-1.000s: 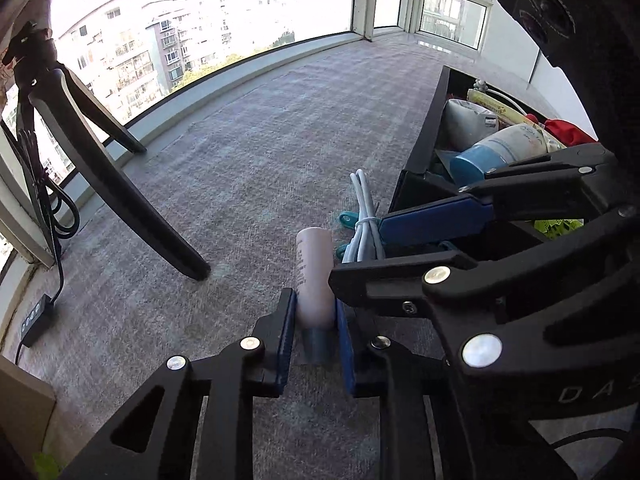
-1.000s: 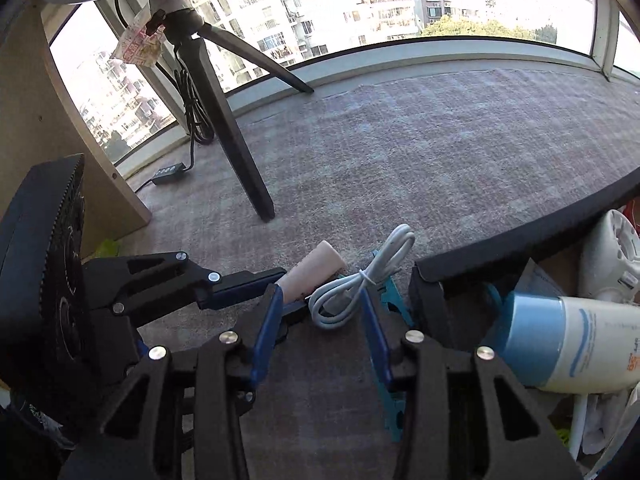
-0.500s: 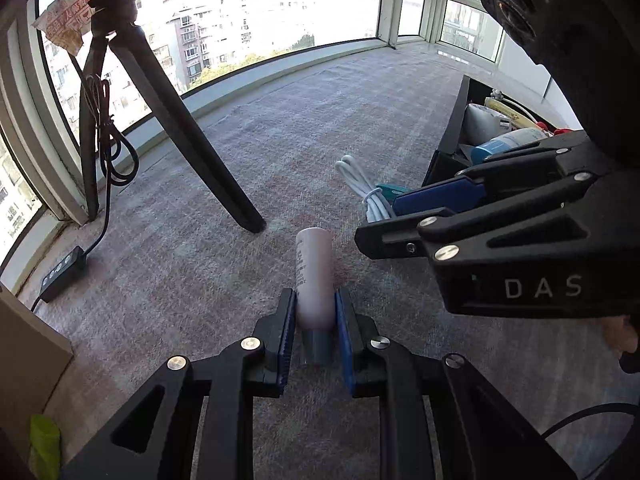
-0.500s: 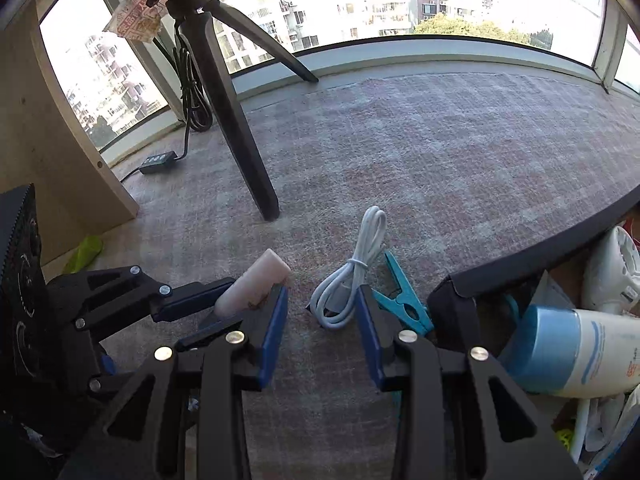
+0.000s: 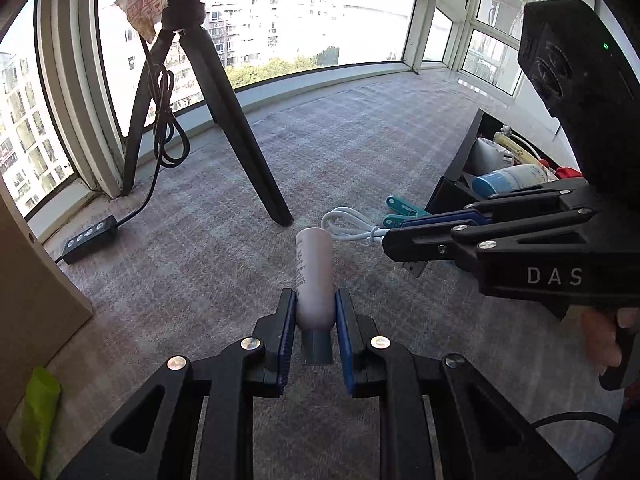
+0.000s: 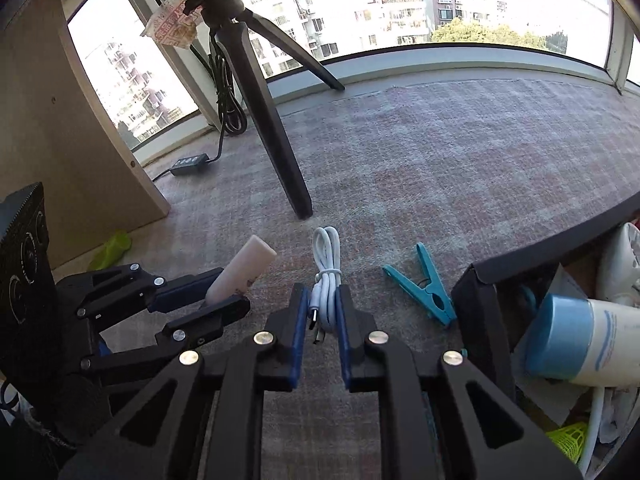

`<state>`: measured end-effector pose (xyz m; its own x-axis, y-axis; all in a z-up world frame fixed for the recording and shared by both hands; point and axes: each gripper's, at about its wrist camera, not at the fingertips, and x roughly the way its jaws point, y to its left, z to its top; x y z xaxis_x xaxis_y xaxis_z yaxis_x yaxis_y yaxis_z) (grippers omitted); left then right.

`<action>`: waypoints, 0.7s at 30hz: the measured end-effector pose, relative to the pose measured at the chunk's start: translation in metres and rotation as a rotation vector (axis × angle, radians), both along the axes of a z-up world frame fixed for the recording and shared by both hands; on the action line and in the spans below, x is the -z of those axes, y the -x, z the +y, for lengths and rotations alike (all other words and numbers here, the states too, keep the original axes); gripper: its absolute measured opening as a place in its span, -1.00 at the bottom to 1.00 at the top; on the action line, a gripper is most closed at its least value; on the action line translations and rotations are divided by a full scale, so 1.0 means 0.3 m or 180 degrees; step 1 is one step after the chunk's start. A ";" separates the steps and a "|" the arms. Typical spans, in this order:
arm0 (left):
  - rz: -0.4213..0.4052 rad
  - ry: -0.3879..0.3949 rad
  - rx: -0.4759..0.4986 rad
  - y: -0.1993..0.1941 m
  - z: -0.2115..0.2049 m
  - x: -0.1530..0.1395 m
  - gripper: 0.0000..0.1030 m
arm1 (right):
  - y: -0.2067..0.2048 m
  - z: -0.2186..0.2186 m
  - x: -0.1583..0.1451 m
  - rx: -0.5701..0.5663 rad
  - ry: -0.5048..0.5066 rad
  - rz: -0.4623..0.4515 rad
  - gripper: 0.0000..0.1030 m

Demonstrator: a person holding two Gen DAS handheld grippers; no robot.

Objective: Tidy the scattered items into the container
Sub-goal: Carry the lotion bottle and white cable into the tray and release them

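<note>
On the carpet by the box: both grippers clamped on items.
White tube (image 5: 314,268) pinched in left gripper (image 5: 315,316), lifted w/ tip up; bundled white cable (image 6: 327,276) squeezed in right gripper (image 6: 323,312). Teal clip (image 6: 424,284) lies beside black container (image 6: 480,280), already holding a blue-capped bottle (image 6: 580,344). Tripod leg (image 6: 276,140) stands behind.

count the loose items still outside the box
3. A pink tube gripped in the left claw, a white cable pinched in the right claw, and a teal clothespin on the carpet beside the box.
</note>
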<state>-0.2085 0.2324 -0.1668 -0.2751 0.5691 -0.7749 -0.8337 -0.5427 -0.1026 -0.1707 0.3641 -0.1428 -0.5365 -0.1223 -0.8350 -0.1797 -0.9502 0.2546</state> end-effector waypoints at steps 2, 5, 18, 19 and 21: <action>-0.0015 -0.0024 -0.0050 -0.008 -0.019 -0.015 -0.64 | -0.022 -0.003 -0.024 -0.0010 0.0021 0.0058 -0.73; -0.0015 -0.0077 -0.0104 -0.034 -0.038 -0.052 -0.64 | -0.061 -0.001 -0.064 -0.0008 0.0083 0.0148 -0.73; 0.0084 -0.0330 0.0001 -0.169 0.160 -0.275 -0.64 | -0.303 0.200 -0.291 0.0407 0.0049 0.0650 -0.73; 0.0086 -0.0354 0.0030 -0.184 0.190 -0.289 -0.64 | -0.329 0.235 -0.303 0.0483 0.0032 0.0677 -0.73; 0.0091 -0.0400 0.0087 -0.213 0.251 -0.315 -0.64 | -0.380 0.307 -0.329 0.0635 -0.0001 0.0730 -0.73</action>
